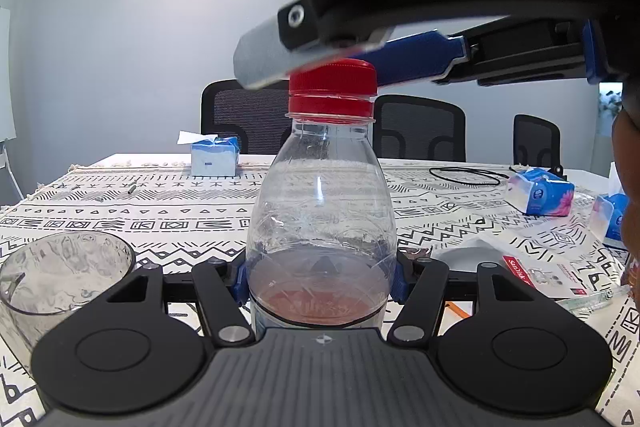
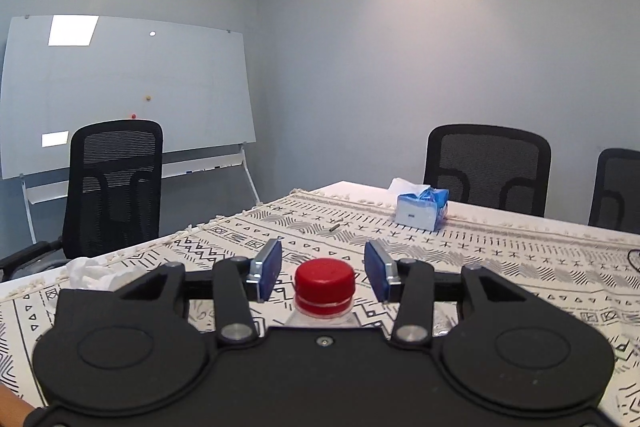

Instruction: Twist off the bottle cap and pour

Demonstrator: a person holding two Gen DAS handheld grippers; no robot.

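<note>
**Bottle held, cap not yet gripped**

From the left wrist, the left gripper [image 1: 320, 273] clamped the clear bottle [image 1: 320, 227] low on its body. A glass [image 1: 60, 271] stood just to its left. The right gripper [image 1: 316, 57] hung blurred over the red cap [image 1: 332, 83], perhaps touching it.

From the right wrist, the right gripper [image 2: 324, 269] stood spread, the cap [image 2: 325, 281] between its fingers [image 2: 269, 267], untouched on either side.

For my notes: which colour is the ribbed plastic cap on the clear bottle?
The ribbed plastic cap is red, shown best in the left wrist view.
</note>
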